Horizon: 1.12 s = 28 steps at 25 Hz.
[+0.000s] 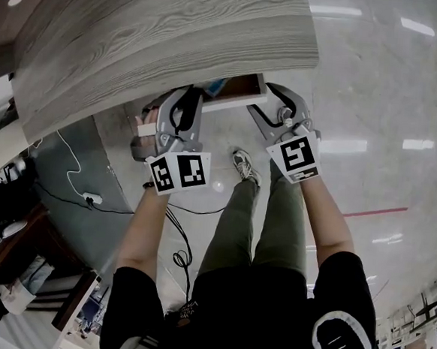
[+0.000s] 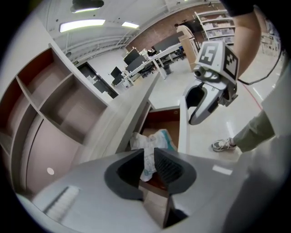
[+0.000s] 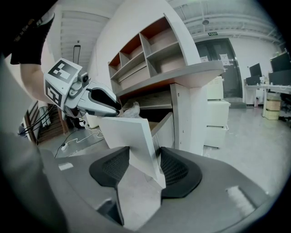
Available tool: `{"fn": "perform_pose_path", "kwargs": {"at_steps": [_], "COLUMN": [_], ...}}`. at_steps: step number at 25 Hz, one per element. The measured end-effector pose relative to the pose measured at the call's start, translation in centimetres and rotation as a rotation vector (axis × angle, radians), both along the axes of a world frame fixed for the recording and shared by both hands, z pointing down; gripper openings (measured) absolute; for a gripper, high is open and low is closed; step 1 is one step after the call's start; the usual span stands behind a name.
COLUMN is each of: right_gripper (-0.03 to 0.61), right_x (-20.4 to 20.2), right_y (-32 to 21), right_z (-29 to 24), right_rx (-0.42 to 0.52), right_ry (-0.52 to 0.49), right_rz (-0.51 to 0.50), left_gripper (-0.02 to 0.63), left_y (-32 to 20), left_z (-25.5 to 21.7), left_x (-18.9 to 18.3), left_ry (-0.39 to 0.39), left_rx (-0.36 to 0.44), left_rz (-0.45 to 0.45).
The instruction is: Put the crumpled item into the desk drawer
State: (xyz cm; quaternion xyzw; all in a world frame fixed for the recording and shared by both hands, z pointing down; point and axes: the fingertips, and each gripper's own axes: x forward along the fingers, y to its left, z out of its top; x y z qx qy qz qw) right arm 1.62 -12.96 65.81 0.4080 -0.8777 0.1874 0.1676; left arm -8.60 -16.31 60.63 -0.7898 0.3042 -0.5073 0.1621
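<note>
White with a streak of teal, the crumpled item [image 2: 153,140] is pinched between the pads of the left claw [image 2: 148,154]. Its bunched upper part lies inside the open drawer [image 2: 166,122], over the brown bottom and near the edge that runs under the bench [image 1: 162,30]. Whether it already rests on the drawer bottom or hangs just above it cannot be told.

The right claw [image 3: 144,154] is clenched on the white drawer front [image 3: 127,134], with one pad on each face of the panel, and so holds the drawer pulled out from beneath the grey wood-grain top. In the head view both claws reach forward side by side at the drawer, the left one over its cavity.

As a judgement, the task is nearly through. The drawer stands open and the item has been brought into it. What is left is for the left claw to spread its pads and let the item drop, then draw back clear of the opening. The right claw could then push the front in, if the drawer is meant to be closed.
</note>
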Motion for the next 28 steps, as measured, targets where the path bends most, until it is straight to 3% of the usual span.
{"fn": "perform_pose_path", "kwargs": {"at_steps": [16, 28], "right_gripper": [0.216, 0.218], "right_x": [-0.2, 0.8], "right_y": [-0.2, -0.2], "right_z": [-0.2, -1.7], "right_rx": [-0.003, 0.025], "right_ry": [0.012, 0.022], "right_rz": [0.002, 0.035], "left_gripper": [0.118, 0.118], "left_y": [0.8, 1.8], "left_z": [-1.3, -3.0], "left_x": [0.4, -1.3], "left_ry": [0.050, 0.119], "left_rx": [0.031, 0.057], "left_rz": [0.015, -0.047]}}
